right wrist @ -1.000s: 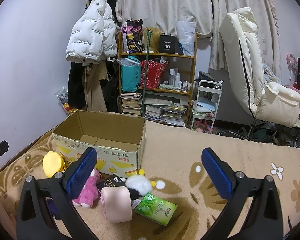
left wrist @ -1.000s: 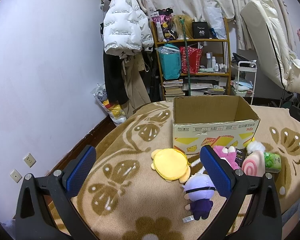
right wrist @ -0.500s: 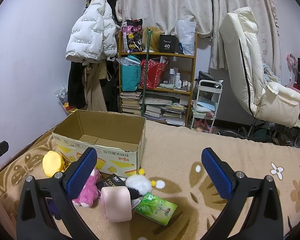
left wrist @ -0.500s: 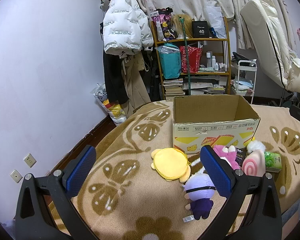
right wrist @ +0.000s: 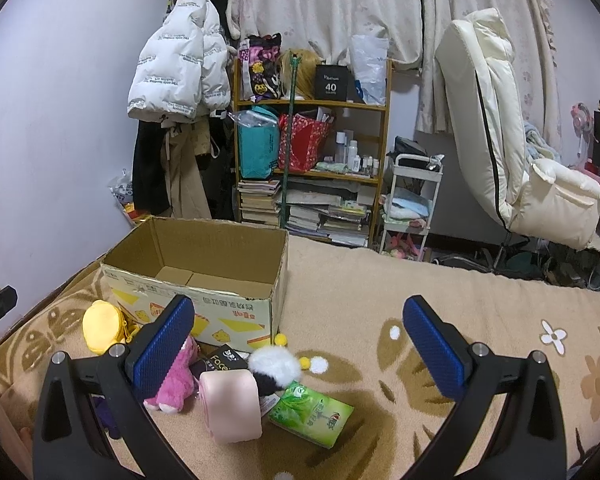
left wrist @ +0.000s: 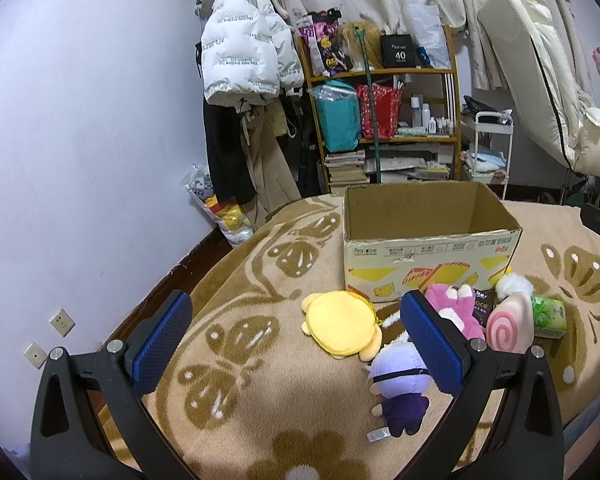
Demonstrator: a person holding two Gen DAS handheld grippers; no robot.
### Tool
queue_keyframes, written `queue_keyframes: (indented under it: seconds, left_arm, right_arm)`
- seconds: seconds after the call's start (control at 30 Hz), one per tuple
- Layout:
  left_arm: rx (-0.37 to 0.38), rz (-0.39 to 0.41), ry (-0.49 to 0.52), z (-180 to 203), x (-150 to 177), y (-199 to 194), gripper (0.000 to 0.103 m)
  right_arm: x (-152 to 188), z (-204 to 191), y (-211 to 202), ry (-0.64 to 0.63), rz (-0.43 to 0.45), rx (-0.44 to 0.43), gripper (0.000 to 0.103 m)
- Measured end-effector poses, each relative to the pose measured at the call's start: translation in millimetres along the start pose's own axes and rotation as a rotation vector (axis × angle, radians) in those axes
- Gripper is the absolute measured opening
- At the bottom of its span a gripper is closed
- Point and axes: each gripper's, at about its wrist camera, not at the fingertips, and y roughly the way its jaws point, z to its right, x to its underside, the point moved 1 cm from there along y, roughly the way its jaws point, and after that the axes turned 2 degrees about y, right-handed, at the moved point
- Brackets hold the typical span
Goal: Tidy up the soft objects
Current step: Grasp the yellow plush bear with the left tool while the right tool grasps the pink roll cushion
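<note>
Soft toys lie on the blanket [right wrist: 440, 312] just in front of one open cardboard box [left wrist: 428, 236]: one yellow plush [left wrist: 342, 330], one purple doll [left wrist: 398, 384], one pink plush [left wrist: 452, 306], one pink roll [right wrist: 230, 404] and one black-and-white plush [right wrist: 274, 366], with one green tissue pack [right wrist: 312, 414] beside them. Left gripper [left wrist: 296, 344] and right gripper [right wrist: 298, 346] both hover spread wide, holding nothing
</note>
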Motion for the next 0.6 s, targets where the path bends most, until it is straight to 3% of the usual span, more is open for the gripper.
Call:
queue_keyframes:
  seconds: [0.23,0.6]
  left_arm:
    - [0.030,-0.064,-0.006,1.8,-7.8,14.2,0.102]
    - [0.040,-0.217,-0.016,9.5,-24.4,67.5,0.102]
  right_arm:
    - [3.8,-1.1,16.9,0.002,-0.070,-0.017,0.103]
    - [11.0,-12.8,47.5,0.027,-0.151,-0.080,0.103]
